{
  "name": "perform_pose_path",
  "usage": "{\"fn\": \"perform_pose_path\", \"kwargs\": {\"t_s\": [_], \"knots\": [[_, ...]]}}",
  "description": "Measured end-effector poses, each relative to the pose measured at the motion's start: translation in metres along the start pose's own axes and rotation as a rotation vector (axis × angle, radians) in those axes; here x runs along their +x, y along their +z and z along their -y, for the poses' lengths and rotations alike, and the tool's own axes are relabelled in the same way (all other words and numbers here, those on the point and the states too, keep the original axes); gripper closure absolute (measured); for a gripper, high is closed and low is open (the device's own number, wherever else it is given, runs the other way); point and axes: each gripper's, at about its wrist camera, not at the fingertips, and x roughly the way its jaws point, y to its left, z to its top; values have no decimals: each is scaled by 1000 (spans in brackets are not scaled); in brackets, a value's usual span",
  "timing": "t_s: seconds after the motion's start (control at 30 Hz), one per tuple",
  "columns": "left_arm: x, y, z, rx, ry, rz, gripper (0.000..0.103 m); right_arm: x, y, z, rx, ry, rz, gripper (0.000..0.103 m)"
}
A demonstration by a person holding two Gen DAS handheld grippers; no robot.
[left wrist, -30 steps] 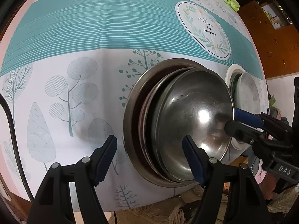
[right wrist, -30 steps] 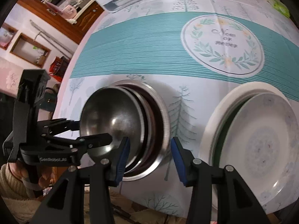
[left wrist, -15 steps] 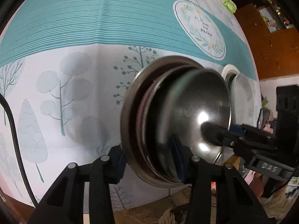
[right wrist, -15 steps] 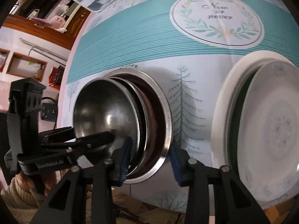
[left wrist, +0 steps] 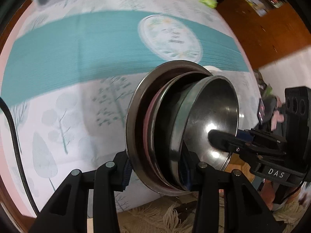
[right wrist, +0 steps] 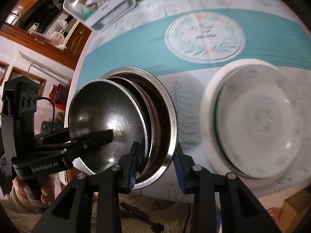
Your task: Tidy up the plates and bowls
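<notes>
A nested stack of steel dishes hangs tilted just above the tablecloth: a wide steel plate [left wrist: 136, 116] outermost, a pinkish plate inside it, and a steel bowl [left wrist: 210, 116] on top. My left gripper [left wrist: 155, 174] is shut on the stack's near rim, one pad under the wide plate and one inside. My right gripper [right wrist: 156, 167] is shut on the opposite rim of the same steel plate [right wrist: 172, 116]. In the right wrist view a finger [right wrist: 97, 136] of the left gripper reaches into the bowl [right wrist: 105, 106]. A stack of white patterned plates [right wrist: 252, 120] lies to the right.
A clear plastic box [right wrist: 101, 5] and small jars stand at the table's far side. The cloth's round printed motif [right wrist: 204, 36] lies beyond the dishes. A black cable [left wrist: 13, 136] runs down the left. A fringed rug [left wrist: 165, 217] shows below the table's front edge.
Both grippers went from open around the steel stack's rim to shut on it. The stack has risen off the cloth and tilted, and more of the far table now shows.
</notes>
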Motion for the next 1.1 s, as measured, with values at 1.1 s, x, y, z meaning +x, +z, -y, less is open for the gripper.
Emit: {"fn": "perform_pose_path", "kwargs": {"t_s": [1.1], "knots": [[80, 30, 184, -18, 26, -6, 58, -71, 33, 183, -50, -8, -53, 69]]}}
